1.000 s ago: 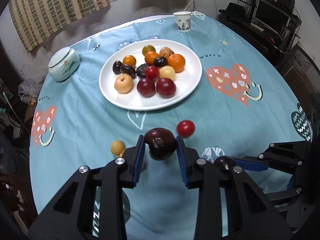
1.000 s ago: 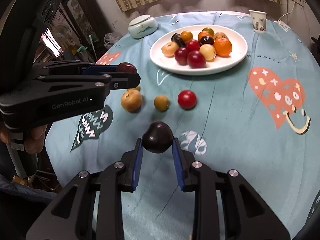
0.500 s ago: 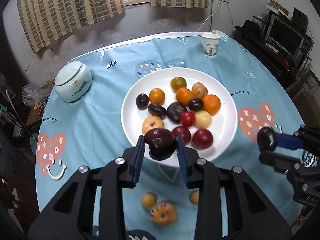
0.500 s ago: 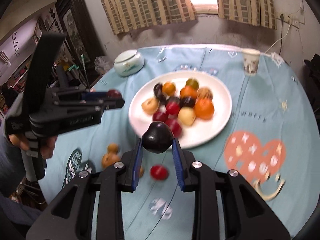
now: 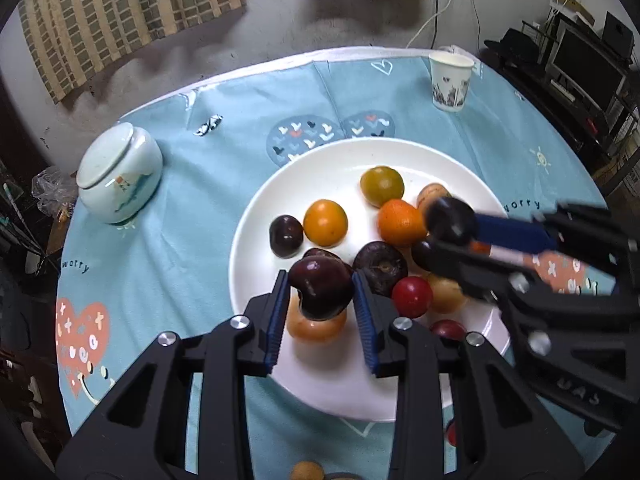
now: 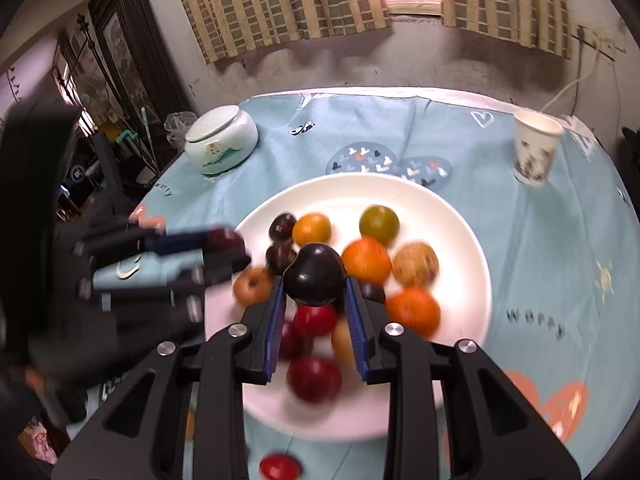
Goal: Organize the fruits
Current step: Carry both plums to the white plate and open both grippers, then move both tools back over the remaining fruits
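My left gripper [image 5: 320, 300] is shut on a dark red plum [image 5: 321, 289] and holds it above the near left part of the white plate [image 5: 332, 384]. My right gripper [image 6: 314, 308] is shut on a dark purple plum [image 6: 314, 275] above the middle of the plate [image 6: 456, 220]. The right gripper also shows in the left wrist view [image 5: 448, 232], reaching in from the right with its plum [image 5: 450, 218]. The plate holds several fruits: oranges, red and dark plums, a green one.
A pale lidded jar [image 5: 118, 176] stands left of the plate and a paper cup [image 5: 450, 80] far right on the blue cloth. A red fruit [image 6: 280, 466] and a small yellow fruit [image 5: 306, 471] lie on the cloth near the plate's front.
Both grippers have lifted their plums from the cloth and moved forward over the plate. The plate now looks much nearer in both views.
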Demonstrator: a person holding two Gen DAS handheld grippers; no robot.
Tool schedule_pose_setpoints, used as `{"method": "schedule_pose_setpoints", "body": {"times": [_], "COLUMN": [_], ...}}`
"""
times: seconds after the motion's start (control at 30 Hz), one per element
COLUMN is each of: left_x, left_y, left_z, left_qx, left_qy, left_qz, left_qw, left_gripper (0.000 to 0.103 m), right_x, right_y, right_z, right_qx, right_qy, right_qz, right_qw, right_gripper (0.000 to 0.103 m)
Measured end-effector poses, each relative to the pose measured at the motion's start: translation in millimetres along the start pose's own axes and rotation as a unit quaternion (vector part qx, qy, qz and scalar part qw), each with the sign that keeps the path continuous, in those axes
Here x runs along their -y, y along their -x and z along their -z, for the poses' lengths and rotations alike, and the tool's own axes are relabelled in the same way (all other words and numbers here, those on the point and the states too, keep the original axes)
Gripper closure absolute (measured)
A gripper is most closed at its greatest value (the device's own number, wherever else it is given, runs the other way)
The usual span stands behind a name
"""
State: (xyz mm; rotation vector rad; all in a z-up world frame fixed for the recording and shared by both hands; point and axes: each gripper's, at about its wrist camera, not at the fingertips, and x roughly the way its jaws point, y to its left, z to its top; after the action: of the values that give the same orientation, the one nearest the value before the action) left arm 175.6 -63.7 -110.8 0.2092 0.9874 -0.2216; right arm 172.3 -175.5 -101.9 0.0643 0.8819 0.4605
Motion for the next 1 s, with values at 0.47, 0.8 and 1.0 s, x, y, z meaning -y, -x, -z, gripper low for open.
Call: {"method": "schedule_pose_setpoints", "body": {"times": [0.47, 0.8, 1.0], "left_x": [3.1, 7.9, 10.9], "left_y": [-3.7, 51.4, 85.7], "left_z": [1.4, 19.7, 42.7], "left_qx": [0.010, 0.036, 0.049], "left_qy": [-0.009, -0.008, -0.004], "left_qz": [-0.009, -0.004, 0.000], "left_qw": [0.9999, 0.9993, 0.9988], "left_gripper": [0.038, 0.037, 0.035], "right_x": [20.0, 15.0, -9.1], "right_y": [0.2, 68.1, 89.7], "right_z": [-4.7, 61.0, 109.1], "right_qx": [0.009, 0.010, -0.011], "right_qy": [0.005, -0.070, -0.069], "right_qz": [0.076, 0.050, 0.043], "right_qw": [0.997, 0.996, 0.997], "right_gripper": [0.029, 0.029, 0.029]}}
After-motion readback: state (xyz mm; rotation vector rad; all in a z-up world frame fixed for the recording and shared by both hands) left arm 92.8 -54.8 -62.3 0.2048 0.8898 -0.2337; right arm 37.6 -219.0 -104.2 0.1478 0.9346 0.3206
